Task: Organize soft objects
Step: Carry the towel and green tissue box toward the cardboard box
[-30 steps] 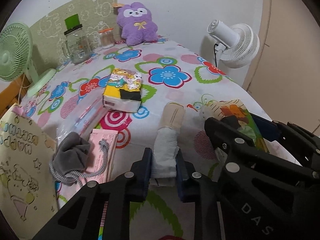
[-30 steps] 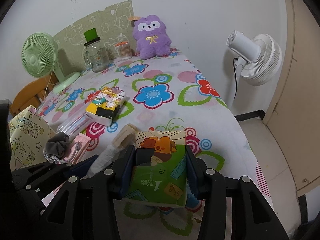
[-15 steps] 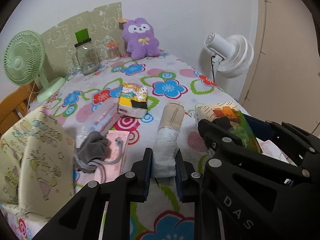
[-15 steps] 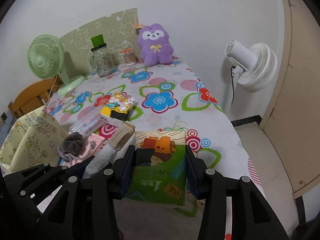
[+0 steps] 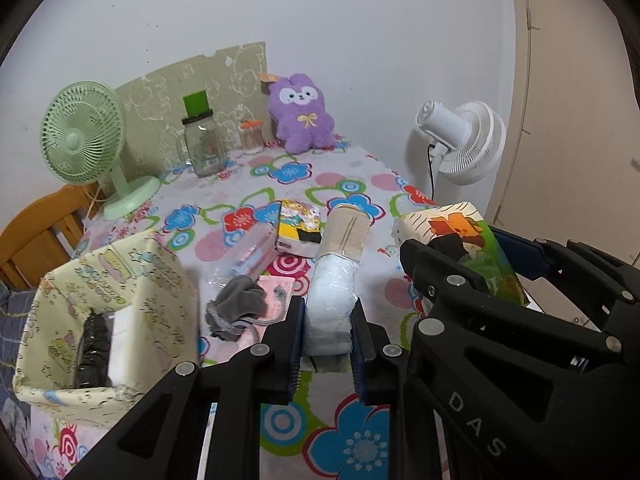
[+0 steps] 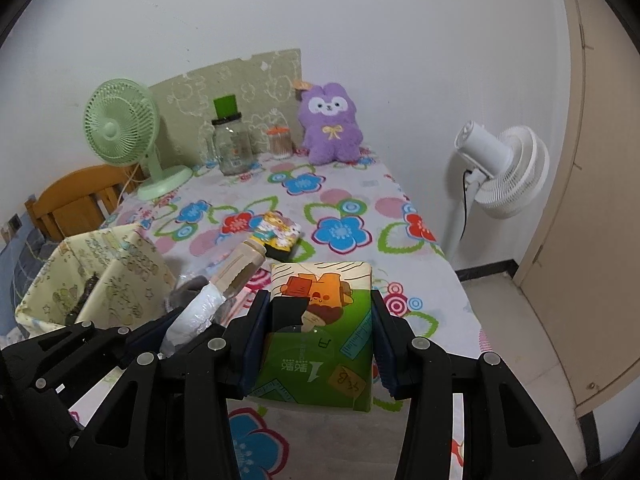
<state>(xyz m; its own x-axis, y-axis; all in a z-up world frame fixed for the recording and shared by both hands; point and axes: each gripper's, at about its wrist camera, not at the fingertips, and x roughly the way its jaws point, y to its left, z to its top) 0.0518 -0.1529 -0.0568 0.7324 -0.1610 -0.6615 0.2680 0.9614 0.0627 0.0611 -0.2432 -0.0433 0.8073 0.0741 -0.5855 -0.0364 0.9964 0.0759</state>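
Observation:
My left gripper [image 5: 326, 316] is shut on a rolled cloth bundle [image 5: 334, 284], beige at the far end and wrapped in clear plastic, held above the flowered tablecloth [image 5: 304, 176]. My right gripper [image 6: 318, 320] is shut on a green cartoon tissue pack [image 6: 320, 332], also lifted; the pack also shows in the left wrist view [image 5: 456, 240]. A pale yellow fabric storage box [image 5: 108, 312] stands open at the left, with dark and white things inside. A grey drawstring pouch [image 5: 236, 308], a pink pack [image 5: 276, 292], a clear-wrapped pack [image 5: 252, 256] and a yellow tissue pack [image 5: 298, 226] lie on the table.
A purple plush [image 5: 300, 116], a glass jar [image 5: 202, 148] and a small toothpick jar [image 5: 252, 136] stand at the back by a green board. A green desk fan [image 5: 86, 140] is back left, a white floor fan [image 5: 464, 144] stands off the right edge. A wooden chair [image 6: 76, 200] is at the left.
Both grippers have risen and pulled back with their loads still held. The table looks farther away and the yellow storage box has come fully into view at the left.

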